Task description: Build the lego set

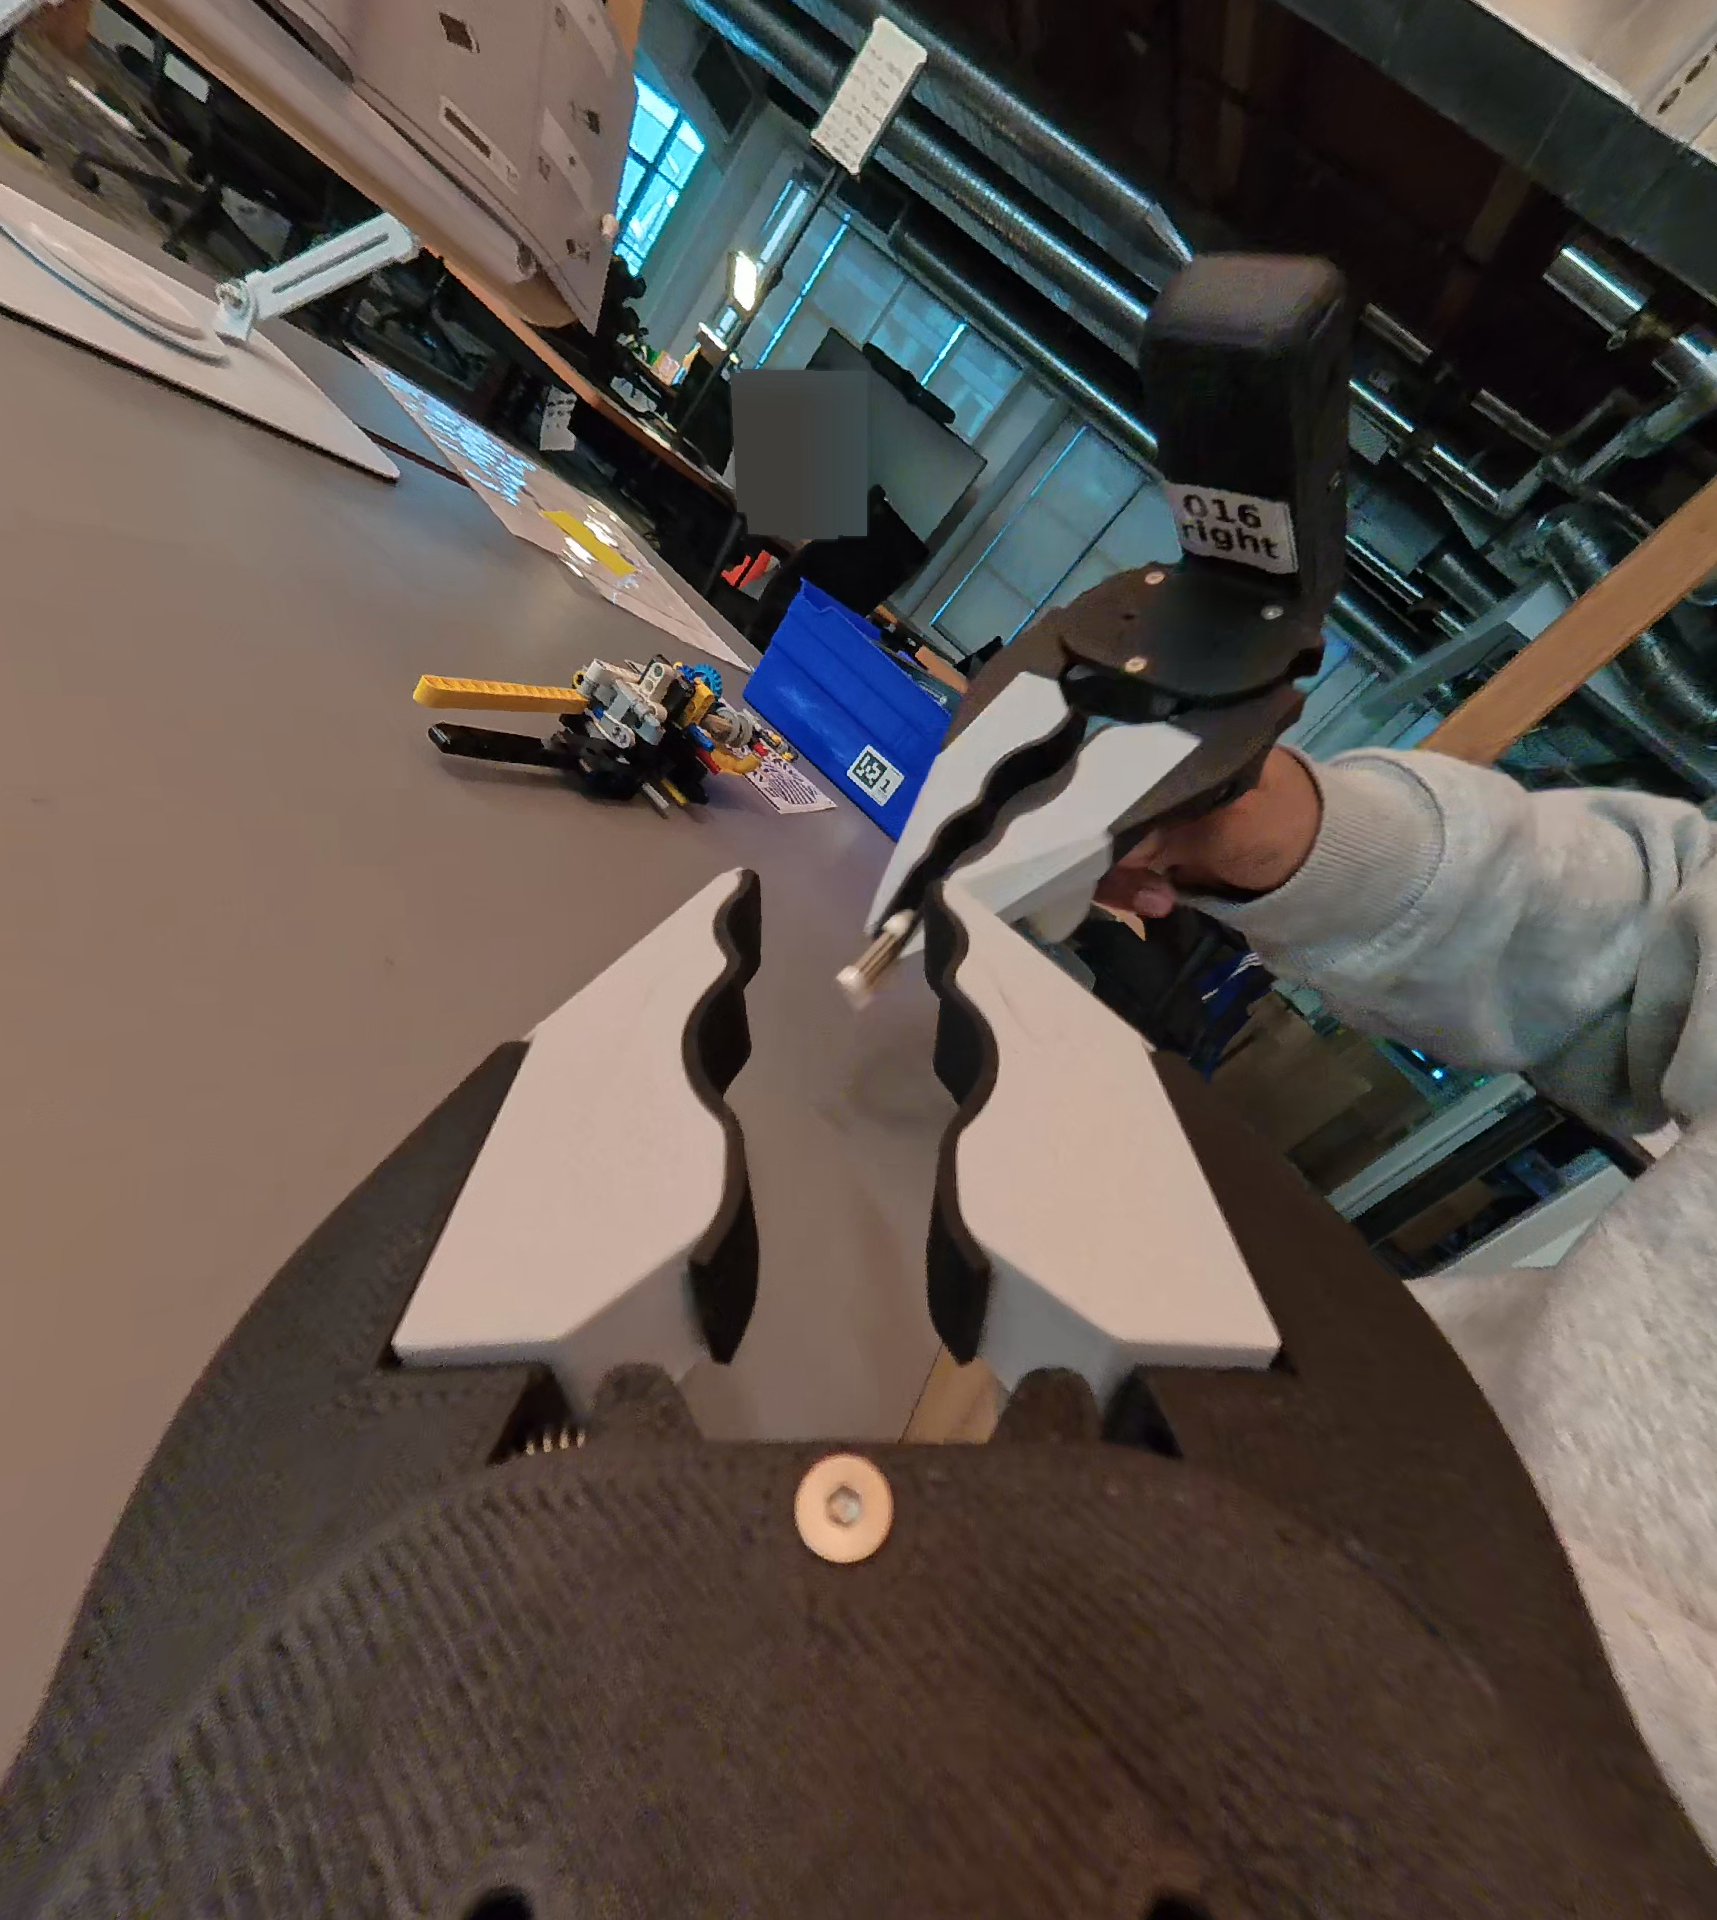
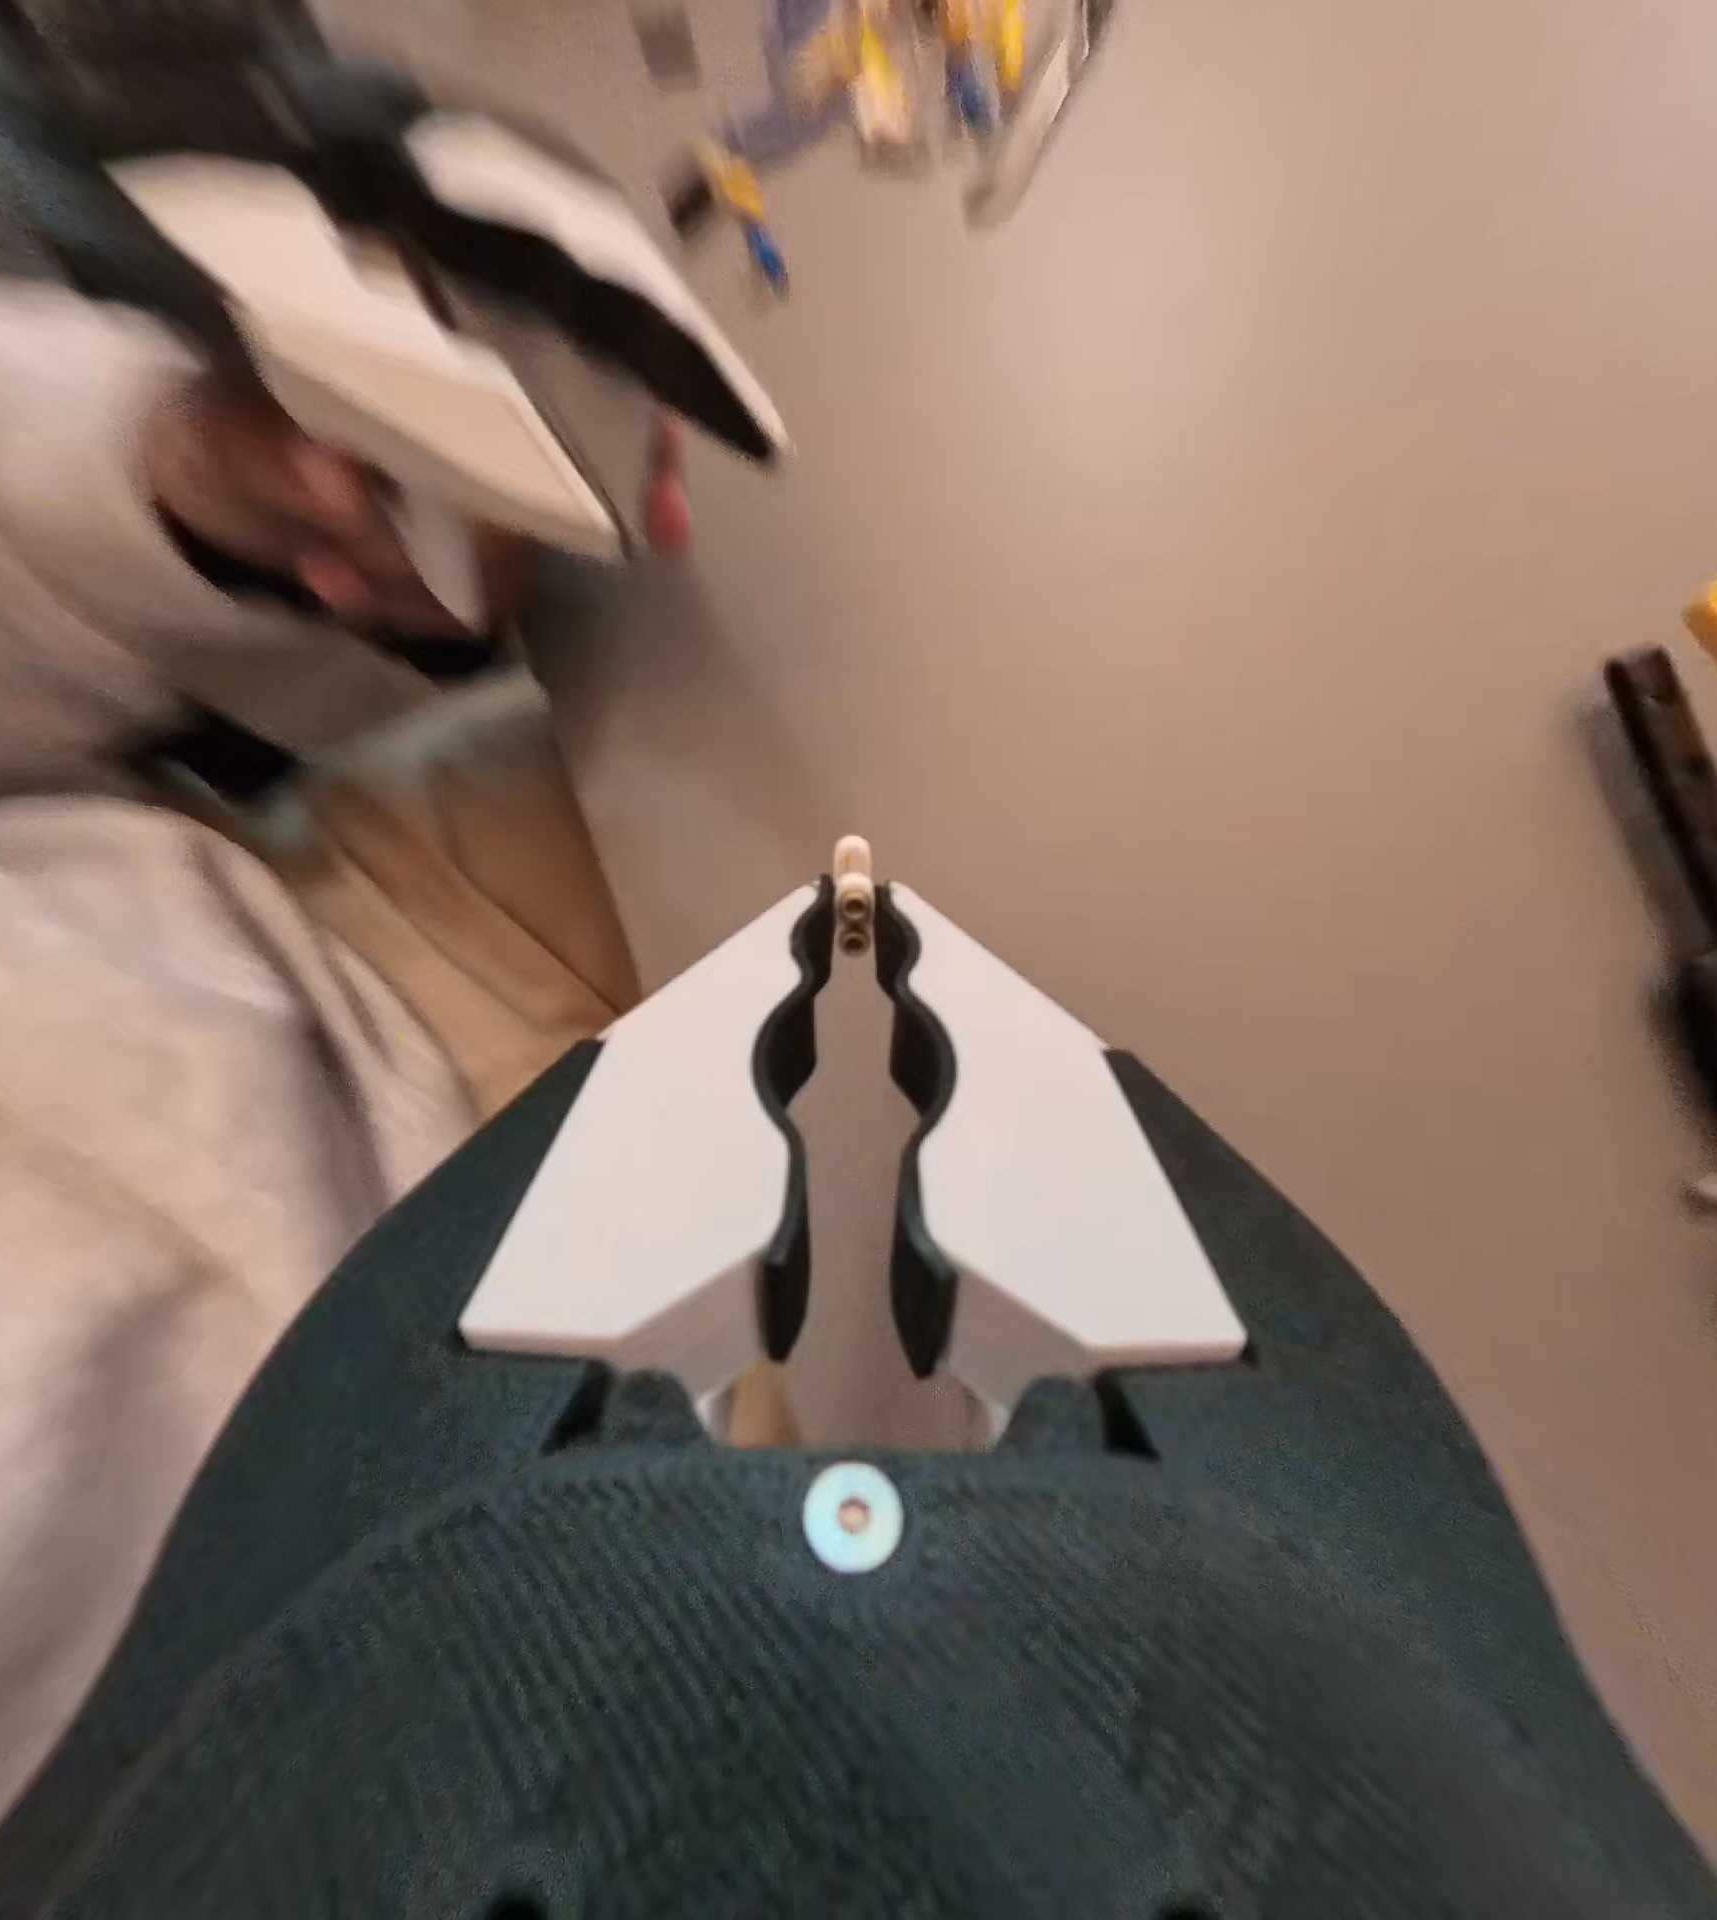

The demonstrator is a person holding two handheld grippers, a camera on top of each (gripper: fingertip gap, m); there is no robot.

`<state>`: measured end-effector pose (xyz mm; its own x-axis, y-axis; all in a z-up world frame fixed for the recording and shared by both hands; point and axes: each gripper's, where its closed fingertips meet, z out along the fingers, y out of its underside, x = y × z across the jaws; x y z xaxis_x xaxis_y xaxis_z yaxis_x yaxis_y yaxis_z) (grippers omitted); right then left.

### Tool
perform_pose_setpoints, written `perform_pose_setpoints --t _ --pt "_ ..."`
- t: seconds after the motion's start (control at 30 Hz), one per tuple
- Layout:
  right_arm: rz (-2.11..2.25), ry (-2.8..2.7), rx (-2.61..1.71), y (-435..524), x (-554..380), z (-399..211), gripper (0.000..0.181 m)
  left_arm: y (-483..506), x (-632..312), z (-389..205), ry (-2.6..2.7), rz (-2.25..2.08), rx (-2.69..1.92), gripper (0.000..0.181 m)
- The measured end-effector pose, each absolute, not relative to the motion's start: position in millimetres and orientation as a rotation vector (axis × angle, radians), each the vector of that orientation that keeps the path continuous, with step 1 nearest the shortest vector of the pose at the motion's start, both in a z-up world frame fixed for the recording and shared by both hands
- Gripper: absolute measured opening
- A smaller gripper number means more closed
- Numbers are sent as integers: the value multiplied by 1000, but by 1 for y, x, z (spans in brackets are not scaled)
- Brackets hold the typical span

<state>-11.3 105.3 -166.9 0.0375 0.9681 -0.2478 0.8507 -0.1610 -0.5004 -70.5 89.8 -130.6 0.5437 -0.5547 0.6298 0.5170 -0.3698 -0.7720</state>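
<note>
My right claw [image 2: 852, 914] is pinched on a small pale connector pin [image 2: 852, 894] at its tips, held up over the grey surface [image 1: 158, 935]. My left claw [image 1: 838, 925] gapes wide and empty just beside it. The part-built lego model [image 1: 615, 717] sits well apart, near the blue bin [image 1: 833, 707]. I judge this a hand-over or regrip; next calls for careful alignment.

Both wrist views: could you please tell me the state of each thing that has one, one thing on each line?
Left gripper: jaws open, holding nothing, above the table.
Right gripper: jaws shut on a small tan lego pin, held in the air.
Half-built lego model: lying on the grey table, untouched.
Blue bin: standing on the table beyond the model; contents not visible.
</note>
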Motion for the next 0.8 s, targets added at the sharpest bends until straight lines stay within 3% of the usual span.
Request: perform_pose_setpoints --t 0.03,0.2,0.4,0.6,0.8 --pt "976 -1765 -2095 100 -20 -153 6 89 -70 -130 40 -1112 -1590 30" --pt "1675 -1310 -1955 69 -41 -102 6 79 -55 -116 154 -1071 -1527 30" --pt "1787 -955 -1682 79 -39 -72 5 63 -51 -90 250 -974 -1370 37" --pt "1954 -480 -1539 97 -37 -58 5 62 -48 -84 323 -538 -1342 57" --pt "2073 -356 -1582 79 -58 -70 5 70 -53 -91 327 -292 -1391 65"
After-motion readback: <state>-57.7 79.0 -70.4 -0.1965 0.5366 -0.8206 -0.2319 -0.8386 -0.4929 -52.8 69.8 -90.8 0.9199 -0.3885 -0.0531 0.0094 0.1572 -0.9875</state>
